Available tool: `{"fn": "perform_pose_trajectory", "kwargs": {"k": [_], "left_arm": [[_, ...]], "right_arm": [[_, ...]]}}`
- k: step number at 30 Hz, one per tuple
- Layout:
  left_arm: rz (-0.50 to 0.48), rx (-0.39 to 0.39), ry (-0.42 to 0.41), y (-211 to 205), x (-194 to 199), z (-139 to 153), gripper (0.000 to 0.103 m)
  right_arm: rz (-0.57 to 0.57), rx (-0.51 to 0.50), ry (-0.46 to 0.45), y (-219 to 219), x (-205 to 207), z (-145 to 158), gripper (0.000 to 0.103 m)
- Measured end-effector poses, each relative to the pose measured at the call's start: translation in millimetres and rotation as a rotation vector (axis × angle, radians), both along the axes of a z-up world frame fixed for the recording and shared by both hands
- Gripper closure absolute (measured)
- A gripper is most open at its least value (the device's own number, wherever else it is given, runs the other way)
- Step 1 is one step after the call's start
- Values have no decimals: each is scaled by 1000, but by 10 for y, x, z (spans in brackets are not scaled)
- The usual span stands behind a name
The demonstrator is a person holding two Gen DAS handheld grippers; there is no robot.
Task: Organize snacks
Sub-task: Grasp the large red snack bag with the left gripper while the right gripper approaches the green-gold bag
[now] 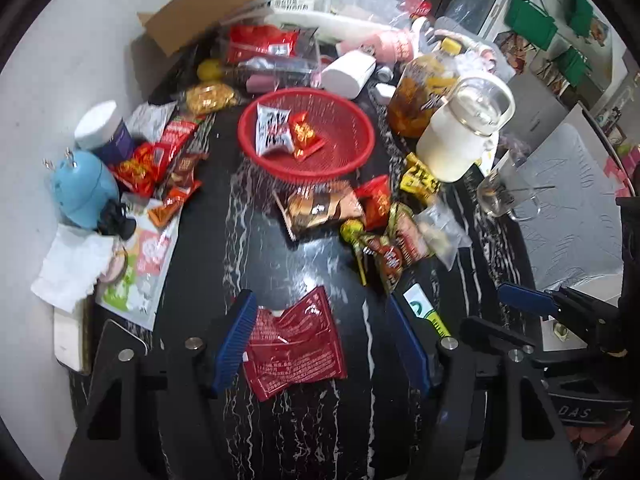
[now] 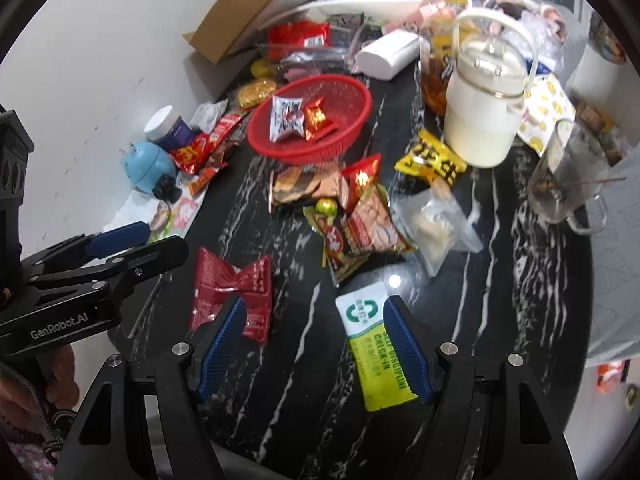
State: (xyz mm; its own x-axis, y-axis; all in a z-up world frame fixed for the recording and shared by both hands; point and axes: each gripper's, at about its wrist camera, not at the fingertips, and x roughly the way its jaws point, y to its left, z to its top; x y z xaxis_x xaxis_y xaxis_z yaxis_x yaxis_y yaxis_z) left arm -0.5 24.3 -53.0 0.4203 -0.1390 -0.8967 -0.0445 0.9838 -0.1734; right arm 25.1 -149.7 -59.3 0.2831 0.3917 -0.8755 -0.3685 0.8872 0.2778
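The left gripper (image 1: 322,344) has its blue-padded jaws spread wide on either side of a dark red snack packet (image 1: 294,346), which lies flat on the black marble tabletop (image 1: 320,432). The left pad looks to be at the packet's edge, the right pad stands clear of it, and nothing is pinched. The right gripper (image 2: 316,350) is likewise spread and empty. Its right finger overlaps a green-and-yellow sachet (image 2: 374,350) lying at about 2 o'clock from the gripper's centre, and the red packet sits at its 10 o'clock.

Further out, at 12 o'clock from the left gripper, a loose heap of snack packets (image 1: 360,224) lies mid-table with a lollipop (image 1: 354,236) among them. Beyond that sits the red mesh basket (image 1: 308,136), already holding a white packet (image 1: 272,130) and a small red-and-gold one (image 1: 304,134). A white lidded jug (image 1: 460,132) stands at 1 o'clock, and more wrappers lie against the wall at 10 o'clock.

The step in hand appears to be picking up the dark red packet for the basket, with most snacks not yet sorted. The next move calls for closing the left jaws squarely across the crinkled packet. The film looks thin and slippery, so a shallow pinch could slip. Then it must be carried over the heap to the basket.
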Motion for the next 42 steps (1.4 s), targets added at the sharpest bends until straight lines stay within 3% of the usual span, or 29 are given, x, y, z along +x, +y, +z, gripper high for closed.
{"fn": "perform_pose_trajectory", "kwargs": {"k": [22,24,25,32,39,42], "left_arm": [[30,-25,249,89,220,-1037,37],[32,-36,269,83,246,-1105,32],[29,-35,278,73,262,-1131,24],[9,-41,340,-18,363,-1356,11],[-54,134,350,-278,399,-1448,6],[-62,151,326,-331,379,-1439,6]], "right_arm": [[14,-9,123,67,273,-495,32],[16,-13,129,76,297,-522,32],[16,-15,134,77,313,-538,32],[-5,-21,149,42,372,-638,32],[-36,-33,164,-48,387,-696,32],[-47,-39,168,-81,388,-709,32]]}}
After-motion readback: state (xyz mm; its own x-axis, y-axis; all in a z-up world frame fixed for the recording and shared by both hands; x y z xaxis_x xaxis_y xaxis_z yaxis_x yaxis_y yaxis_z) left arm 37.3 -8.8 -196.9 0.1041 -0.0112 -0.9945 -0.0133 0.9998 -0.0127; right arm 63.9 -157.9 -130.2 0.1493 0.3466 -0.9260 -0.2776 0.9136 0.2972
